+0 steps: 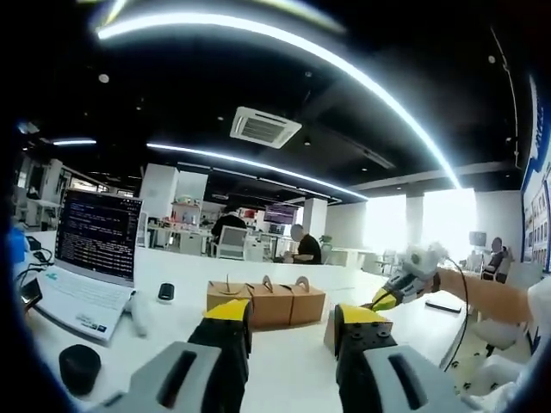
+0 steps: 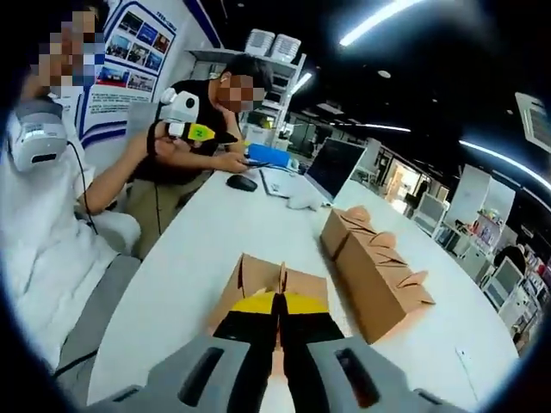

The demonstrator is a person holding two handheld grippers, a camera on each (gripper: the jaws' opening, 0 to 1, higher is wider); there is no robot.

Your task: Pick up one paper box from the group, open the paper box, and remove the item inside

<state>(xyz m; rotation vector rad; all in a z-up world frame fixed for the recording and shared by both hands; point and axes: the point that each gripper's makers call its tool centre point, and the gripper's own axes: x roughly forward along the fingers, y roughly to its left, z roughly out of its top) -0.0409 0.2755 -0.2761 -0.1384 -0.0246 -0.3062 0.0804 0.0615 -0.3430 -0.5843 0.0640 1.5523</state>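
Directly beyond closed jaws, paper box [image 2: 271,284]

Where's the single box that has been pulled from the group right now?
In the right gripper view the separated paper box lies on the white table directly ahead of the right gripper, left of the row of boxes.
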